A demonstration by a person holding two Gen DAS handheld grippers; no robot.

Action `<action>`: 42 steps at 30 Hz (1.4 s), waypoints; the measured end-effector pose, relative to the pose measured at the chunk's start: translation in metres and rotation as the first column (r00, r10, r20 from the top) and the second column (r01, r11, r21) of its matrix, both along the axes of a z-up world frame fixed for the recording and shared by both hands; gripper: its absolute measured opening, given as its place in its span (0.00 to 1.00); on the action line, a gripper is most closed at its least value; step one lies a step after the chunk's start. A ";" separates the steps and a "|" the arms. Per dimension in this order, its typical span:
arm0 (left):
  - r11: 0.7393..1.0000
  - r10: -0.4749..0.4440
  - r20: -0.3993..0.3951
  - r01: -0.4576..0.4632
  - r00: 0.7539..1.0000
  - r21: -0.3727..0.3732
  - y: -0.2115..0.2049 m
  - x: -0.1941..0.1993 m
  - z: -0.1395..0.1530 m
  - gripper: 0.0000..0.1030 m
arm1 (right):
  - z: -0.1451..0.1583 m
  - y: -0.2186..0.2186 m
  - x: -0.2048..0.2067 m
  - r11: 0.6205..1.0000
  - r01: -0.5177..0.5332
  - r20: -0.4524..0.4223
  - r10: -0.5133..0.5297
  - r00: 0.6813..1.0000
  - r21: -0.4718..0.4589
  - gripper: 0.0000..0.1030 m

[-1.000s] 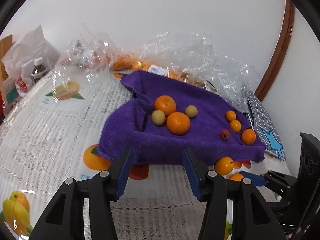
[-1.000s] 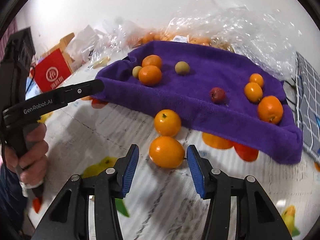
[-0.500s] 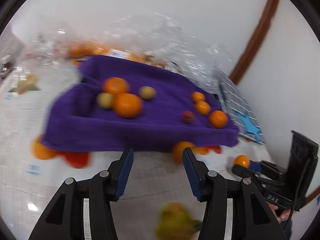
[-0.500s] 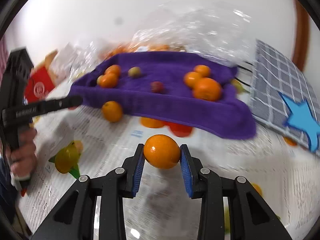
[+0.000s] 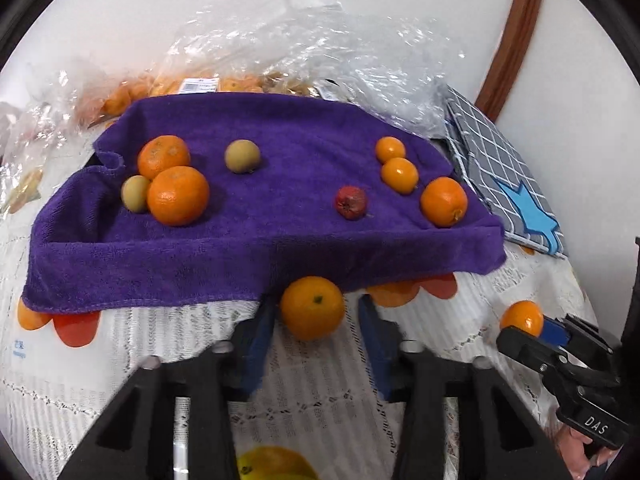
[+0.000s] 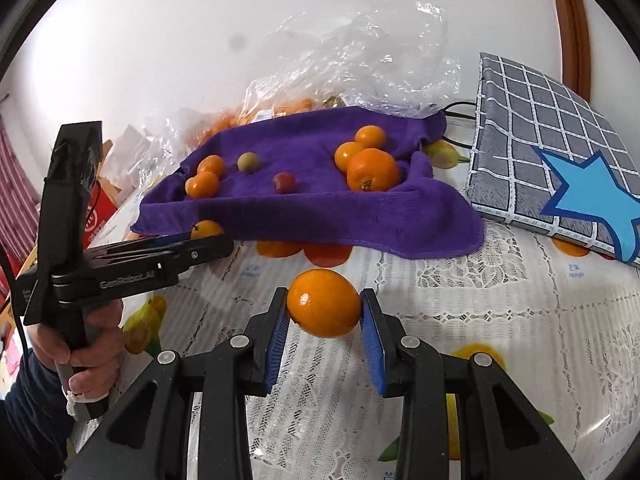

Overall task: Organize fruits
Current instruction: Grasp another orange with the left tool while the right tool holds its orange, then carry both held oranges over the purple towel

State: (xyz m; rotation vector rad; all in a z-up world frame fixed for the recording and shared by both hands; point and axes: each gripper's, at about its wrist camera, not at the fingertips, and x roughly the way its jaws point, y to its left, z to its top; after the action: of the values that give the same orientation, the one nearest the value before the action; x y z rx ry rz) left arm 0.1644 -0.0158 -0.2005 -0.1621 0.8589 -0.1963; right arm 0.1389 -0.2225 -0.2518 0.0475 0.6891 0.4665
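Two grippers are out over the lace tablecloth point(image 6: 500, 300): the right gripper point(image 6: 324, 314) has its blue pads clamped on an orange point(image 6: 324, 303), held just above the cloth in front of the purple towel point(image 6: 320, 216). The left gripper point(image 5: 316, 312) stands with its jaws spread wide on either side of a second orange point(image 5: 312, 307) lying at the towel's near hem, not touching it. More oranges and a few small fruits sit on the towel.

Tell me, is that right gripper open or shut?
Shut on an orange. In the right wrist view, the right gripper has both blue pads pressed against the fruit's sides.
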 end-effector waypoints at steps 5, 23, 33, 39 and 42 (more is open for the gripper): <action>0.993 0.039 0.036 -0.035 0.999 -0.112 0.019 -0.008 0.004 0.29 | 0.000 -0.001 0.000 1.000 0.010 0.003 -0.010 1.000 0.000 0.34; 0.980 0.124 0.169 -0.094 0.978 -0.173 0.046 -0.036 0.026 0.29 | 0.004 -0.007 -0.007 0.999 0.023 0.038 -0.025 0.999 0.041 0.34; 0.964 0.199 0.215 -0.152 0.956 -0.217 0.064 -0.046 0.037 0.29 | 0.014 -0.009 -0.019 0.998 0.047 0.064 -0.050 0.997 0.039 0.34; 0.956 0.255 0.235 -0.207 0.938 -0.209 0.074 -0.050 0.043 0.29 | 0.039 -0.006 -0.022 0.998 0.040 0.111 -0.046 0.993 0.052 0.34; 0.955 0.262 0.263 -0.210 0.929 -0.208 0.077 -0.054 0.050 0.29 | 0.056 -0.003 -0.020 0.998 0.044 0.151 -0.052 0.987 0.054 0.34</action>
State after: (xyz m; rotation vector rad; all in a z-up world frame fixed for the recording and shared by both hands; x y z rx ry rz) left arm 0.1104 0.0609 -0.1501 -0.3923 0.5237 -0.0656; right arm 0.1192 -0.2253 -0.1960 0.0754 0.5248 0.4365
